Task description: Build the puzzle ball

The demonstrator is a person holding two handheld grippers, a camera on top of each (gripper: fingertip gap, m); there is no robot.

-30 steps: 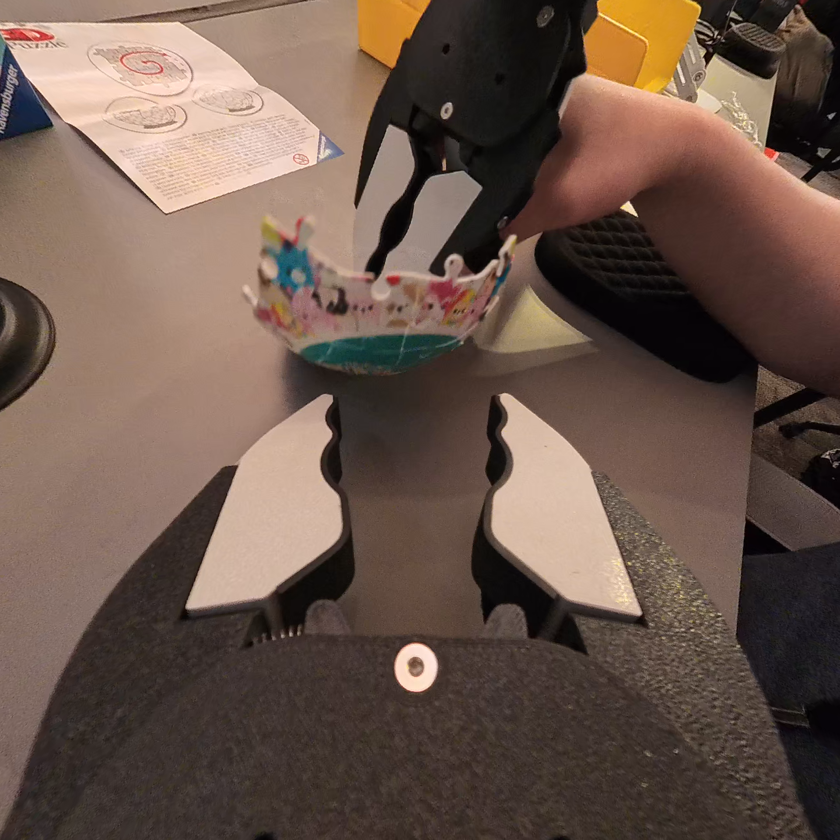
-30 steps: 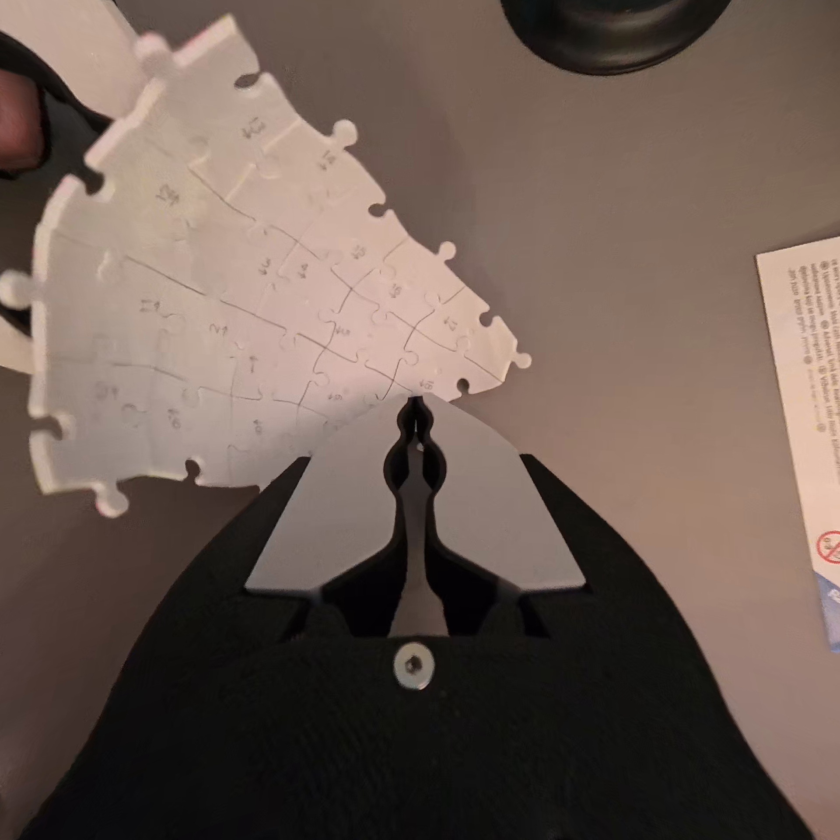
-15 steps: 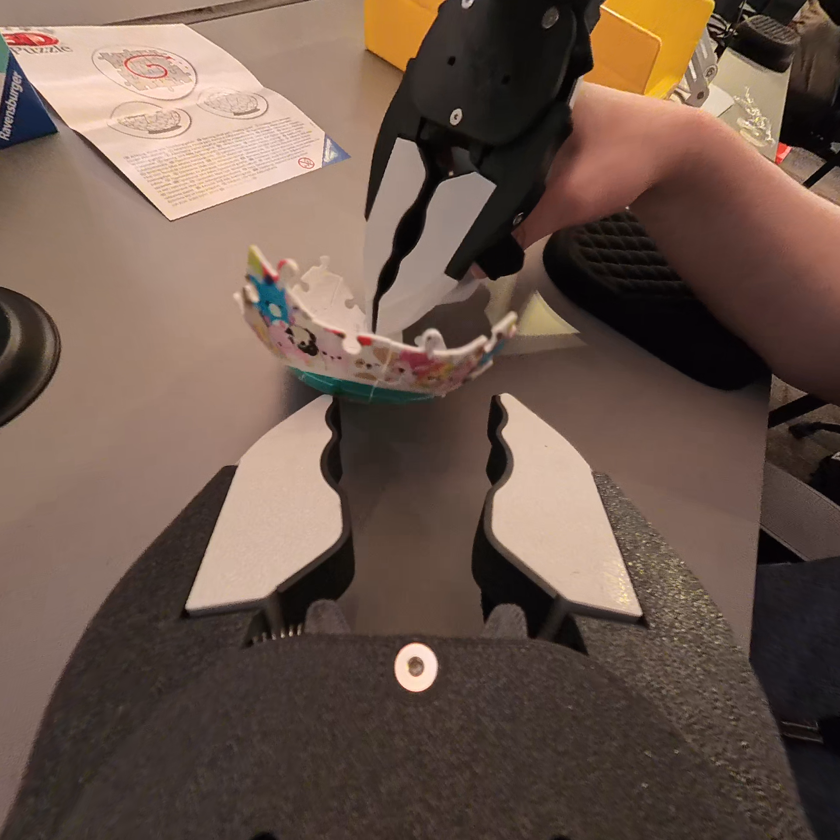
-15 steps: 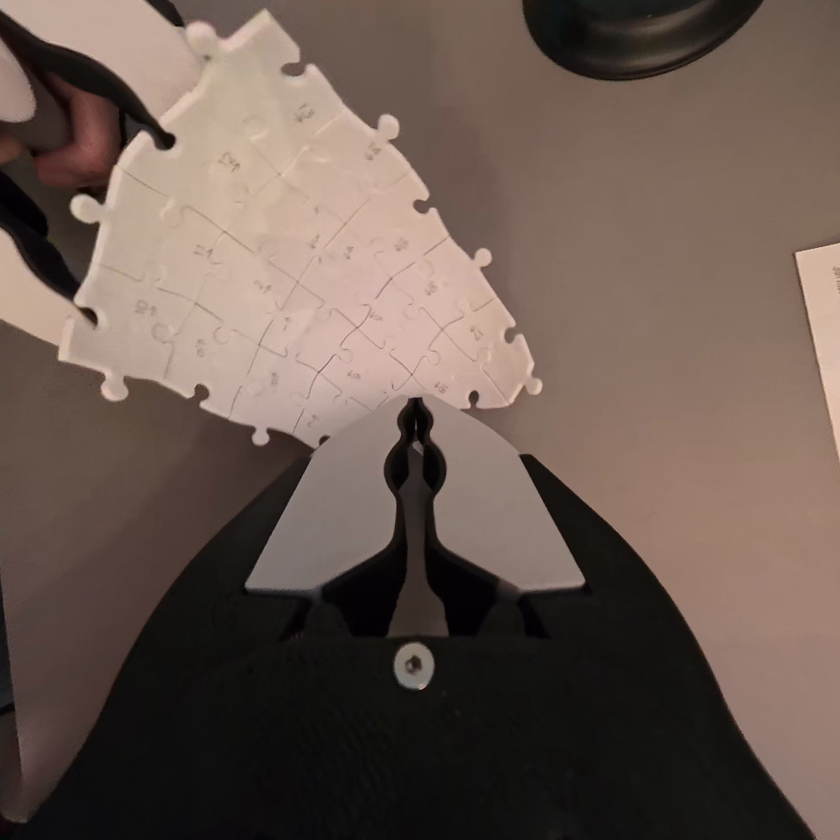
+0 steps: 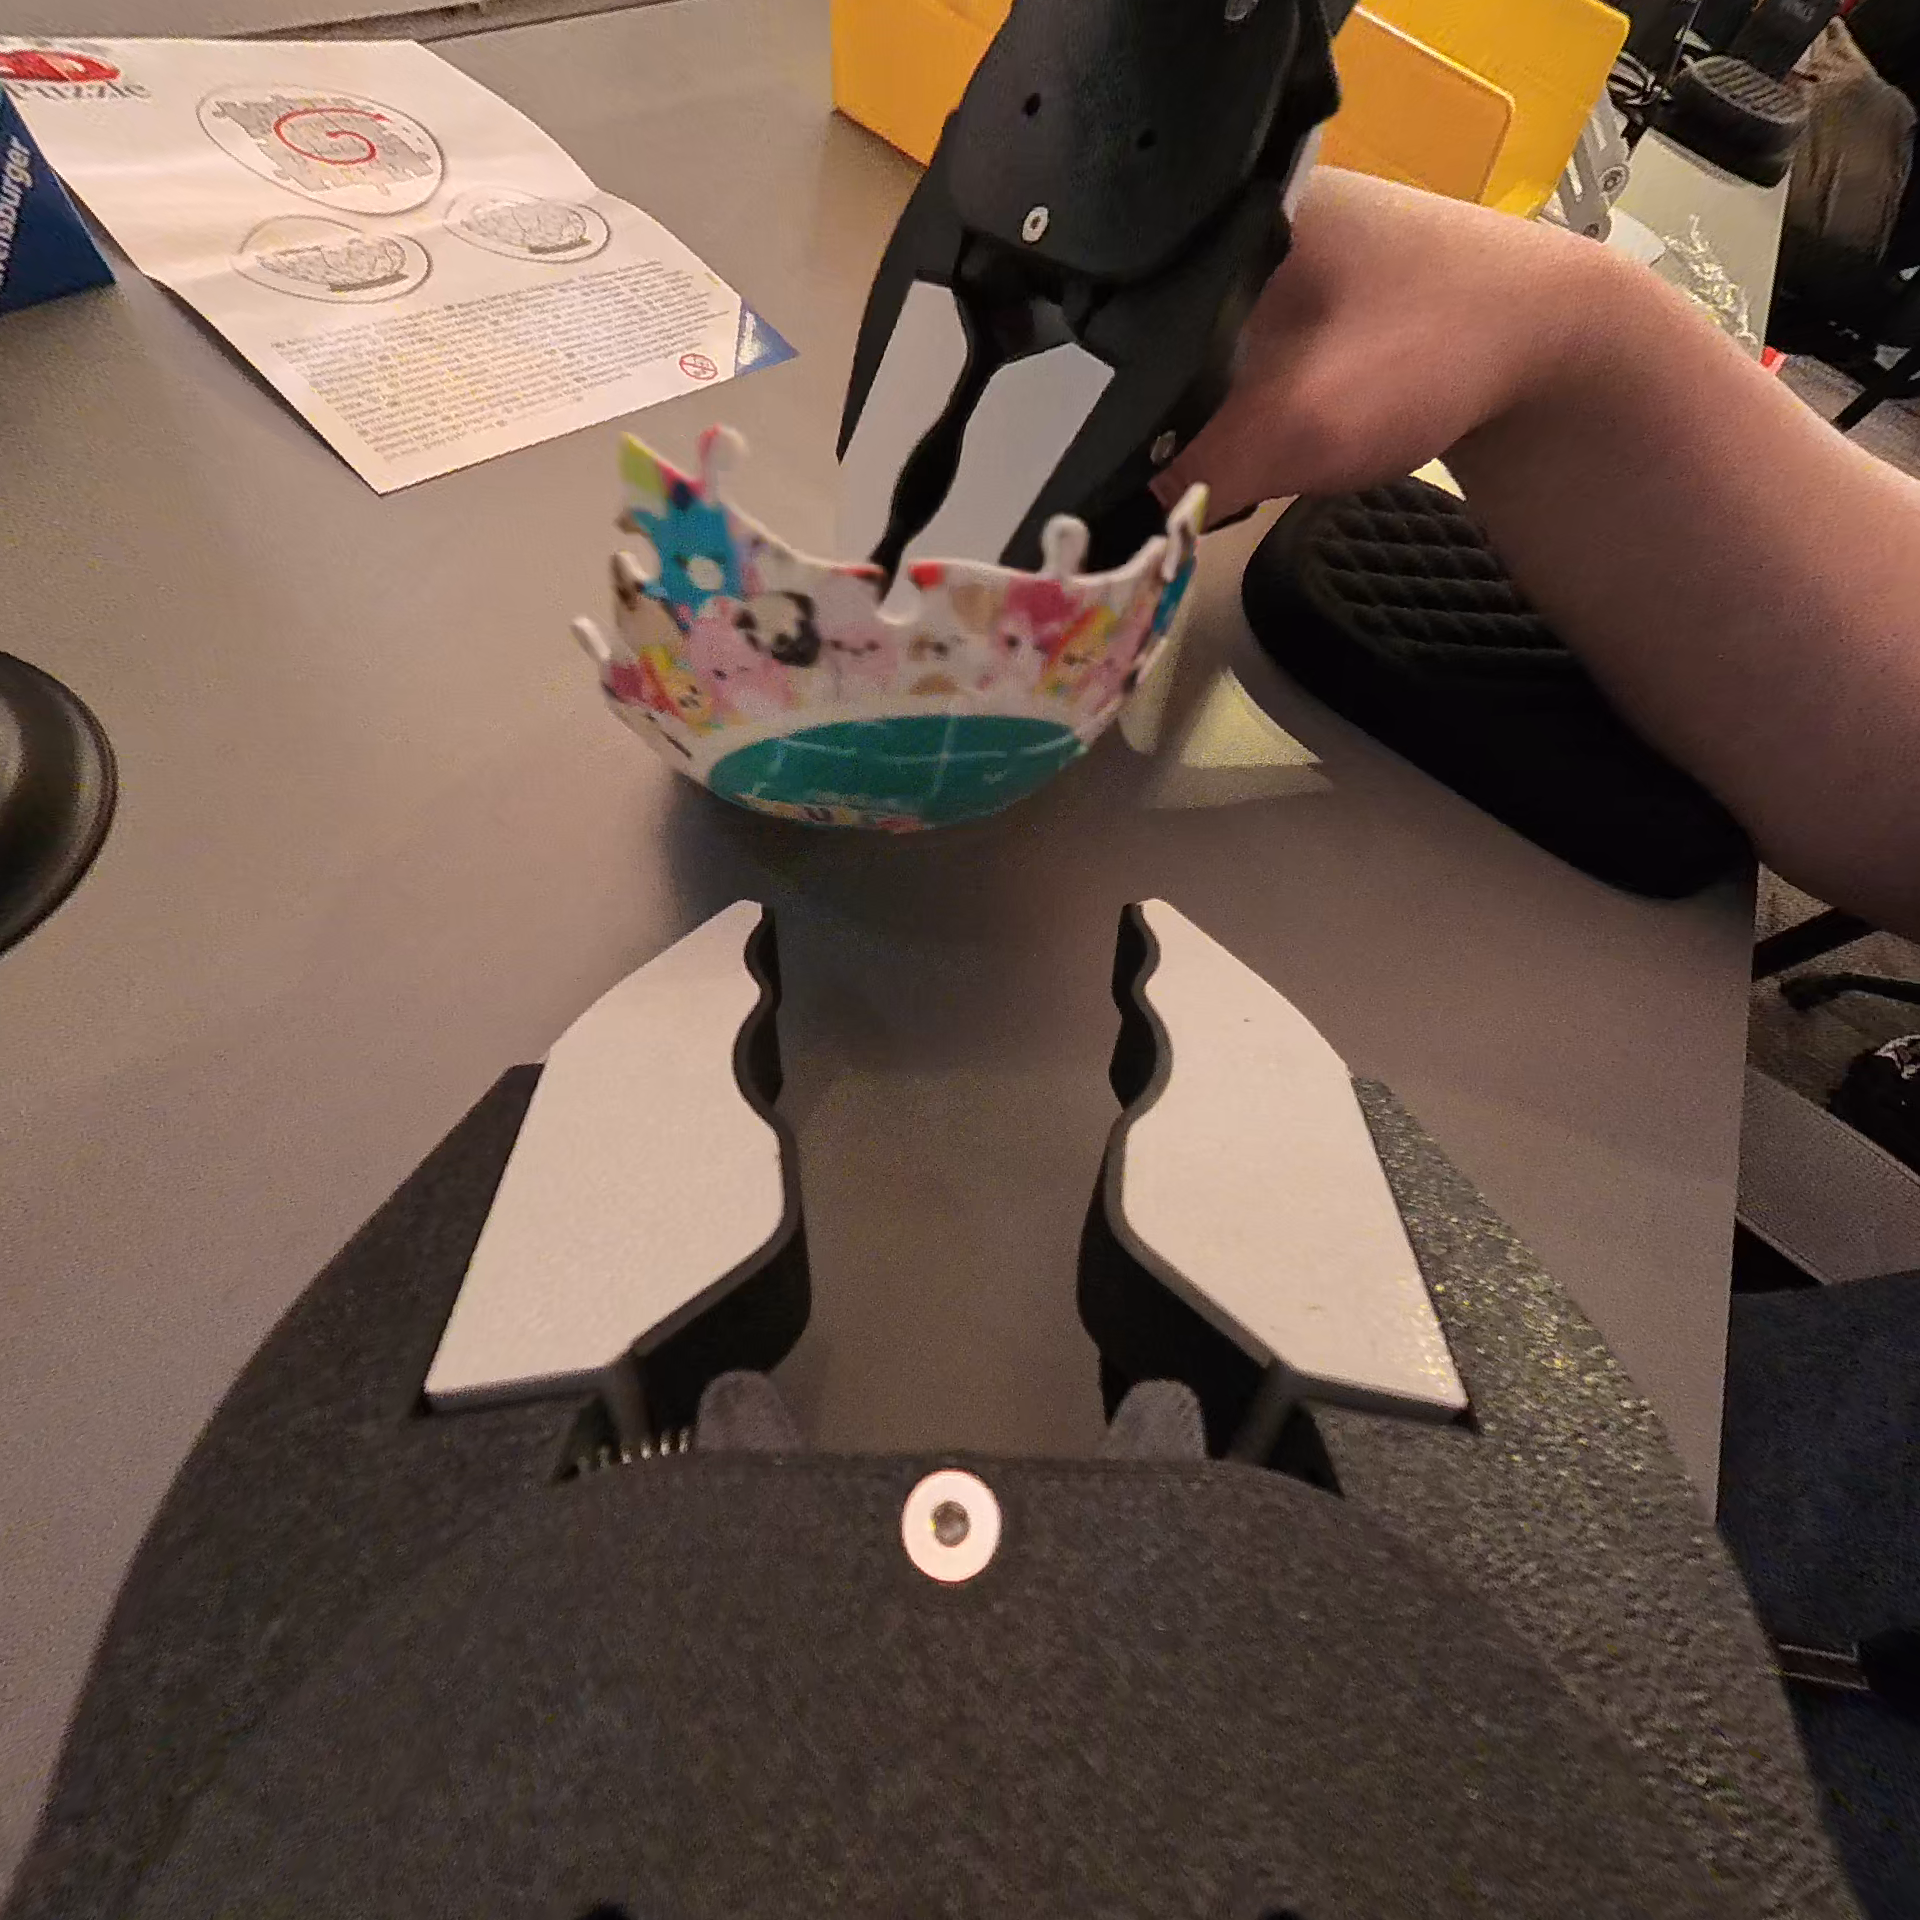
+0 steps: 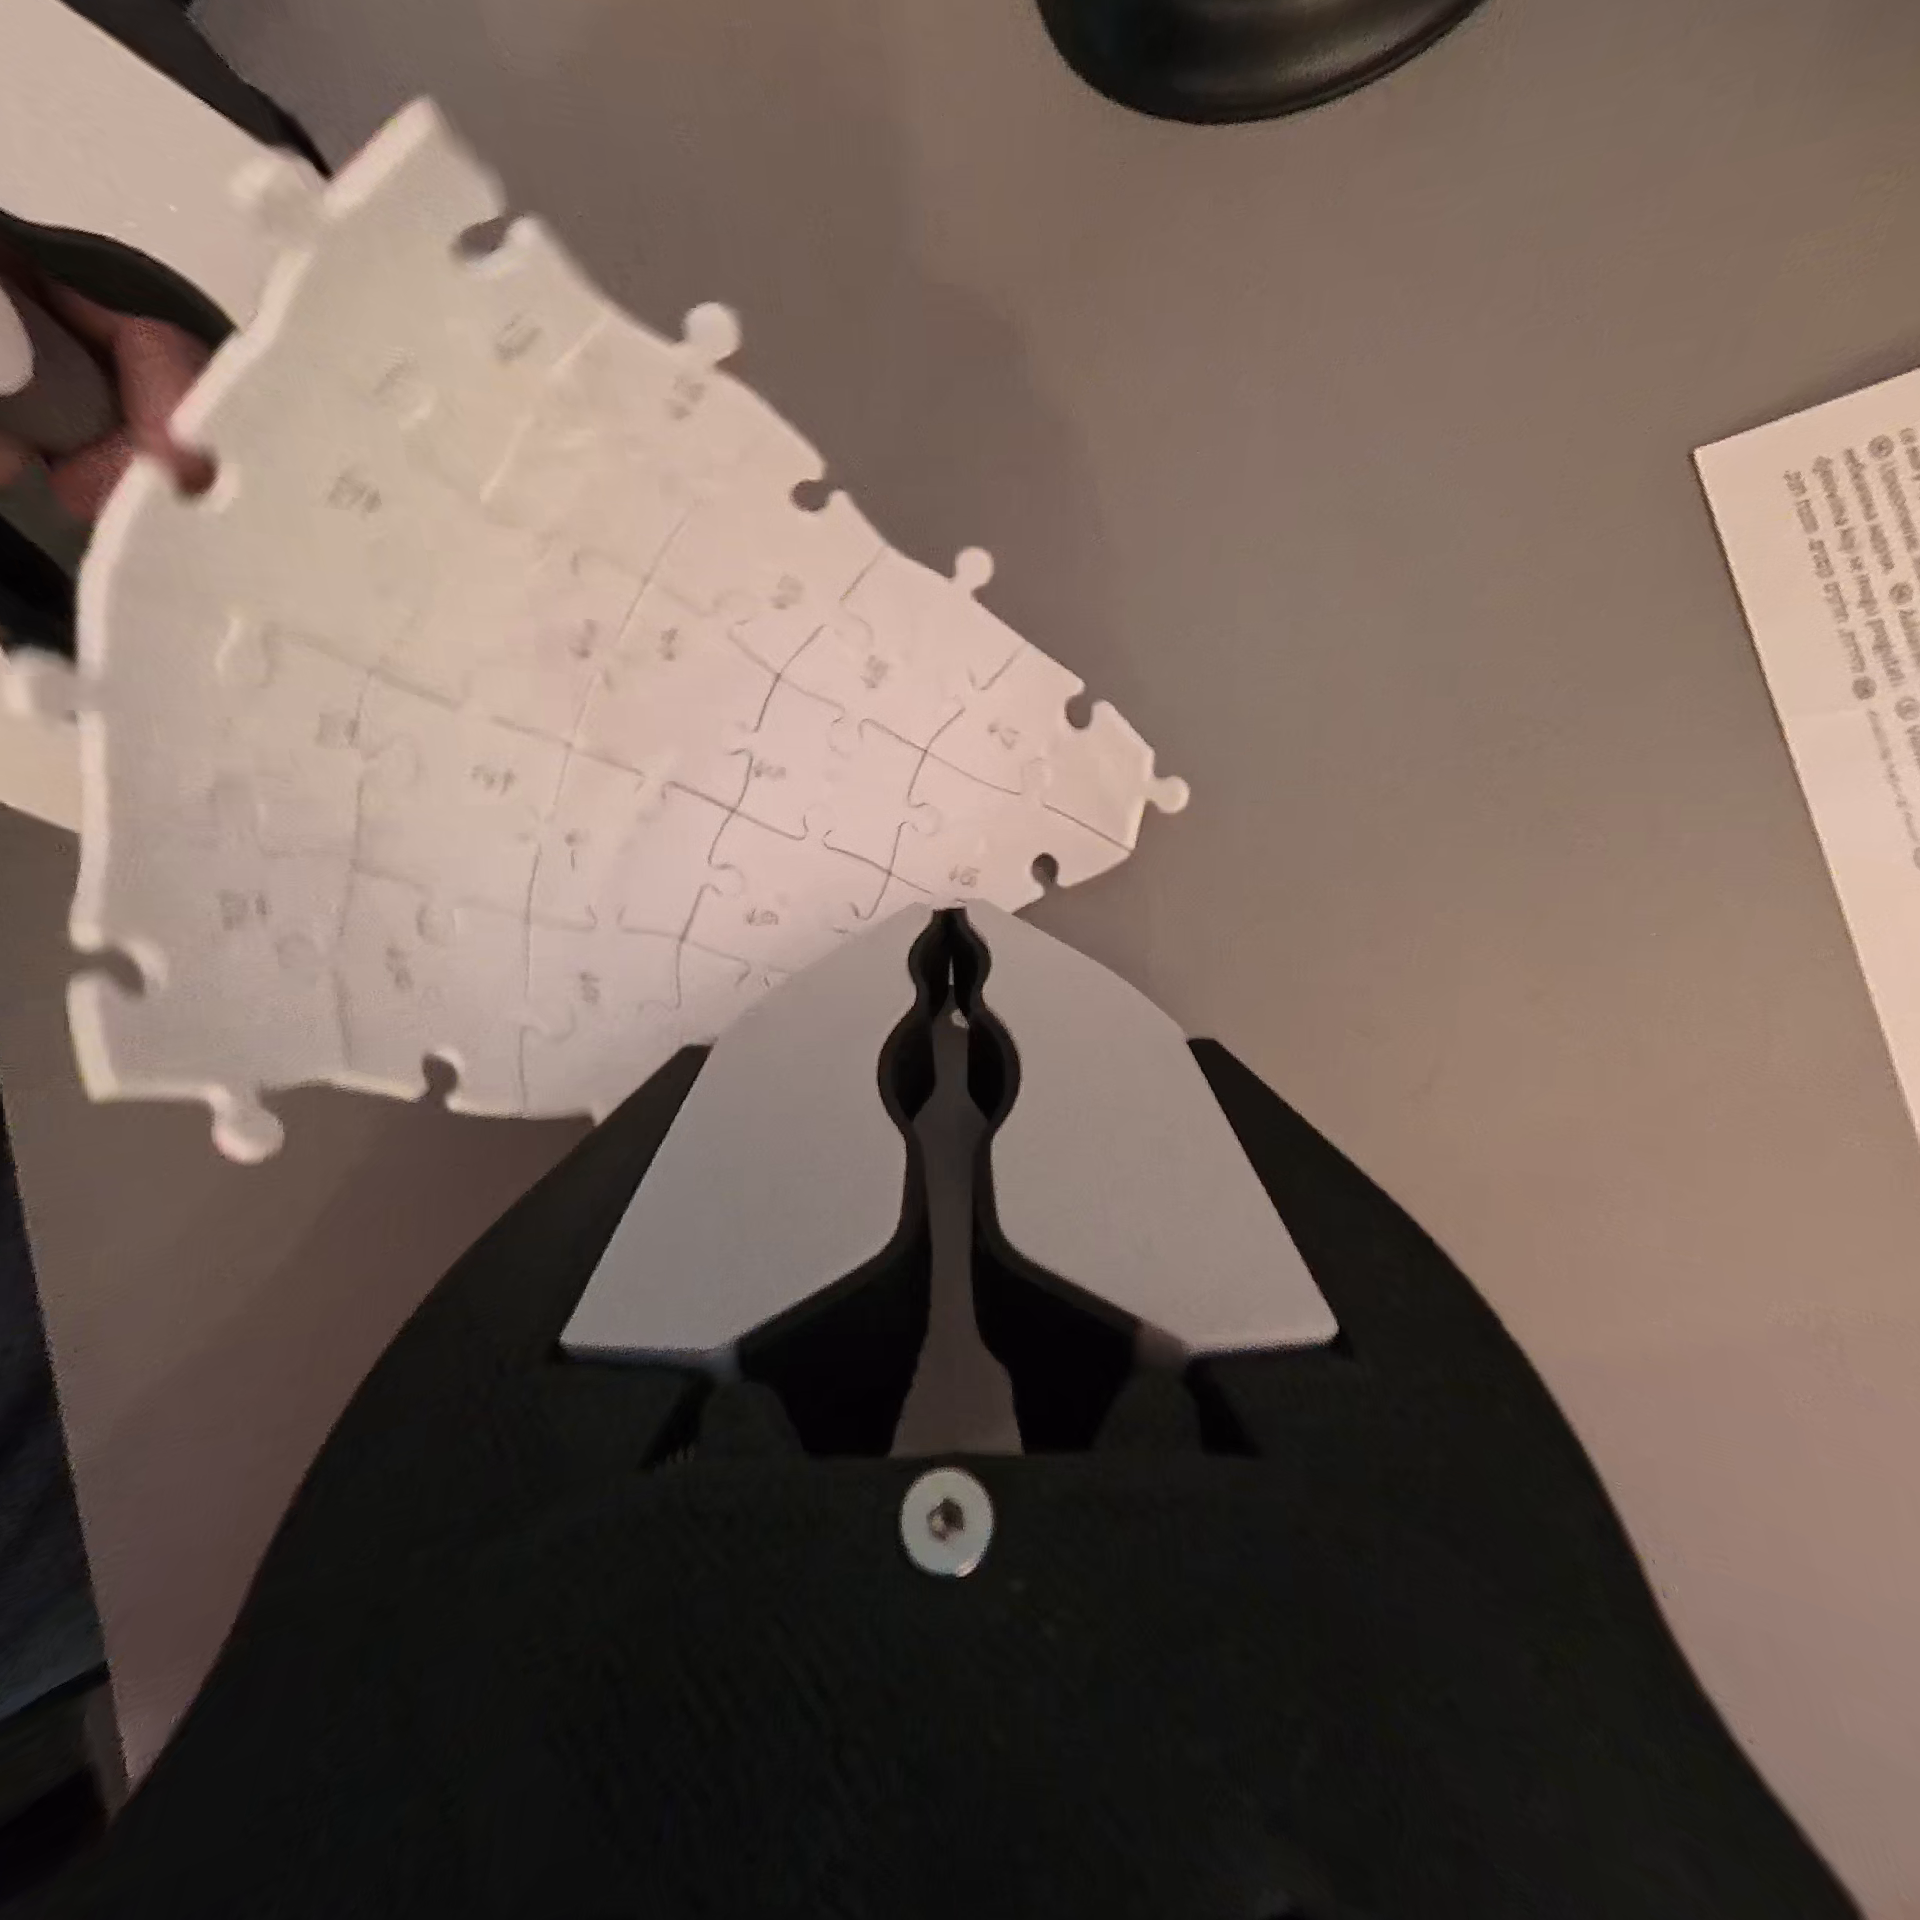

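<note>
In the left wrist view, a blue box (image 5: 42, 239) is cut off by the far-left edge of a matte grey tabletop (image 5: 312, 831), with a black rounded object (image 5: 47, 790) seen lower on the same edge. A white instruction leaflet (image 5: 364, 239) printed with round diagrams is laid flat beside the box. At the middle of the table the partly built puzzle ball (image 5: 883, 675) is found — a curved bowl-shaped shell with a teal base and a pink, white and multicoloured picture band, its jagged tabbed rim turned upward. It is gripped at its far rim by the right gripper (image 5: 956, 540), whose fingers are pressed together on the shell wall from above. A person's hand (image 5: 1340, 384) and forearm are seen behind that gripper. The left gripper (image 5: 945, 925) is held low in the foreground, its two fingers spread apart with nothing between them, just short of the shell. Yellow bins (image 5: 1434, 94) are set at the far table edge, and a black quilted pad (image 5: 1455, 665) lies at the right — beyond it, dark room clutter that cannot be made out clearly.

In the right wrist view, the white numbered inside of the puzzle ball (image 6: 540, 707) fills the left, clamped at its edge by the right gripper (image 6: 951, 925); the leaflet (image 6: 1829, 665) is seen at the right edge.
</note>
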